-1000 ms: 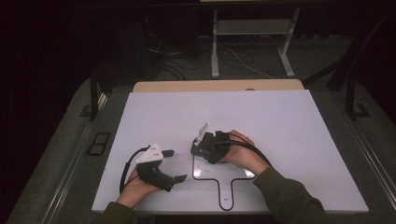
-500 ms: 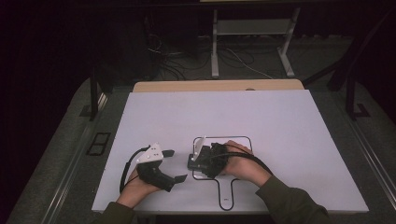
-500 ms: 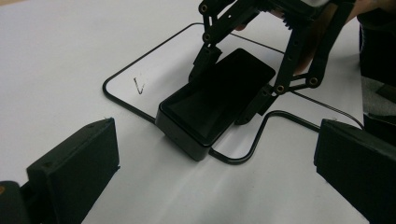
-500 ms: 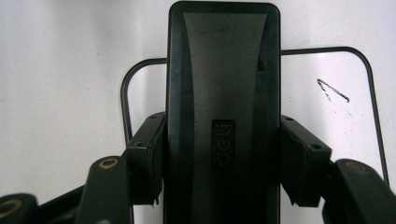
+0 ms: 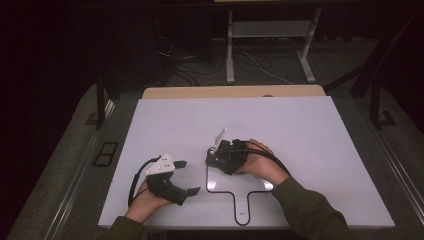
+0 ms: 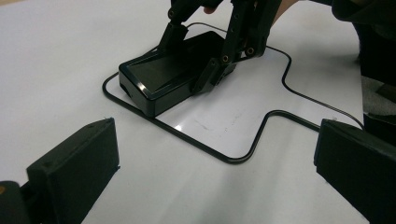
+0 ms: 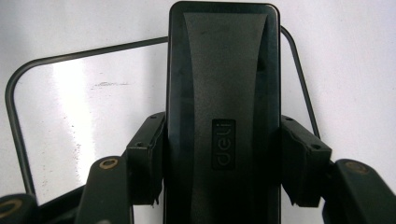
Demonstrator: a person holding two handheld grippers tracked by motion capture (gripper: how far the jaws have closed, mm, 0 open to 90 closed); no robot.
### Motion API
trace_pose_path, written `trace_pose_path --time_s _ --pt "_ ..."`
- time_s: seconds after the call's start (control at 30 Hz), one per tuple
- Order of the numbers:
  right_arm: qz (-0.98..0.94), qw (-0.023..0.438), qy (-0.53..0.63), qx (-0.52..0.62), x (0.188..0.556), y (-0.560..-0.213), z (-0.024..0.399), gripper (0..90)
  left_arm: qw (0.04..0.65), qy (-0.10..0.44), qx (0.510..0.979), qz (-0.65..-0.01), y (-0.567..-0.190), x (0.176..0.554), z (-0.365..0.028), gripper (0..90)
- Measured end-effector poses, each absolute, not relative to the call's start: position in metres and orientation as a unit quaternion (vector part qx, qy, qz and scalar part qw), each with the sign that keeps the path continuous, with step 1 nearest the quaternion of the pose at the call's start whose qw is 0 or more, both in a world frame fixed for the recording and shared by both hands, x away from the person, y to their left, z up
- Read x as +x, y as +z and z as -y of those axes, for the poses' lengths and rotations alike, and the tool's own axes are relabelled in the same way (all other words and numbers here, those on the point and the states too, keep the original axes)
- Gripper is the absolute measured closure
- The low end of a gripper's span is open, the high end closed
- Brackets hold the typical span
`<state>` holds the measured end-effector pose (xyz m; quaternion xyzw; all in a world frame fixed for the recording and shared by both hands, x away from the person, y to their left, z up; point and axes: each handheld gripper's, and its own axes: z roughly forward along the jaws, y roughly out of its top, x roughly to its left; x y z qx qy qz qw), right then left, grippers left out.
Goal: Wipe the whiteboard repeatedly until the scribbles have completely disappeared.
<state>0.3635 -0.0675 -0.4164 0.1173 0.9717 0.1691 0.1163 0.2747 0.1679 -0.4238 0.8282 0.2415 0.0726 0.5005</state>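
Black case (image 7: 223,116), clamped by right gripper (image 7: 223,161), sits inside paddle-shaped outline (image 7: 14,130).

Dark olive-green sleeves (image 5: 305,207) were worn on both forearms. The left gripper (image 5: 187,177) was built in black with a white three-cornered top plate and a black looping cable. The right gripper (image 7: 219,163) was made of black linkage arms fitted with brass-coloured pins.

White table (image 5: 300,150), tan board (image 5: 235,92) at far edge. Paddle-shaped white board (image 5: 245,192), black-outlined, near front. Right gripper (image 5: 220,159) over board's upper left corner. Left gripper (image 5: 185,176) just left, apart.
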Motion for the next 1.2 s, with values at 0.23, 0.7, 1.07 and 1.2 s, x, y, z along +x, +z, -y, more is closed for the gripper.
trace_pose_path --time_s 0.23,0.7,1.07,1.2 --pt "-0.976 0.104 0.169 0.087 0.343 -0.416 0.062 38.8 0.501 0.073 0.828 -0.242 -0.424 0.274 -0.167 0.0" --pt "-0.979 0.085 0.171 0.072 0.321 -0.415 0.060 38.8 0.500 0.075 0.829 -0.240 -0.423 0.274 -0.167 0.0" --pt "-0.972 0.112 0.162 0.124 0.367 -0.416 0.067 38.8 0.502 0.073 0.827 -0.241 -0.424 0.275 -0.167 0.0" --pt "-0.972 0.114 0.163 0.129 0.372 -0.416 0.069 38.8 0.501 0.073 0.828 -0.240 -0.424 0.275 -0.167 0.0"
